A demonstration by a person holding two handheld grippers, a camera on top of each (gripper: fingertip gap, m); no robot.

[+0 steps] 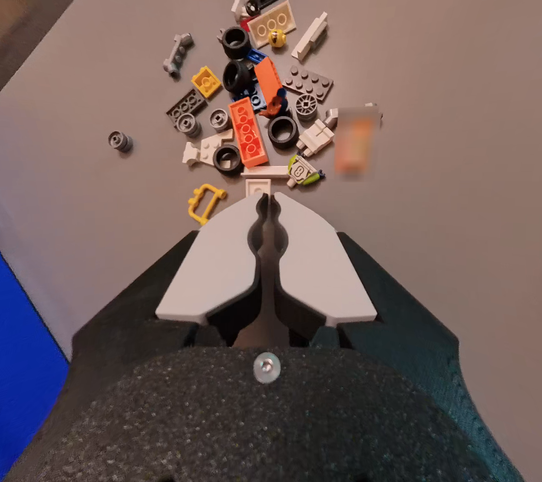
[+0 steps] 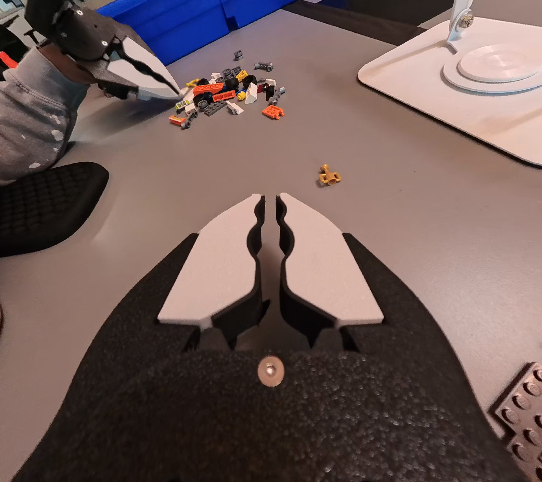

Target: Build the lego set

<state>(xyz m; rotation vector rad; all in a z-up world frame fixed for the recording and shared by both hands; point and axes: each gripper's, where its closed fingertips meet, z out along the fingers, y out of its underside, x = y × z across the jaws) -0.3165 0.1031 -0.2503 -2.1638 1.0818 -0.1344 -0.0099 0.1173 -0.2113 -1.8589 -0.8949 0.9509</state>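
the left tongs (image 1: 269, 195) are pressed together on a small white plate (image 1: 257, 188) at the near edge of the lego pile (image 2: 227, 91) on the table (image 2: 293, 145). the right tongs (image 2: 270, 198) are slightly spread, empty, well apart from the pile. the hold is only on the plate's edge, so it may slip out when lifted.

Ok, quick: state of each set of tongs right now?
Left tongs: shut, tips at a small white square plate; a grip cannot be told.
Right tongs: open, empty.
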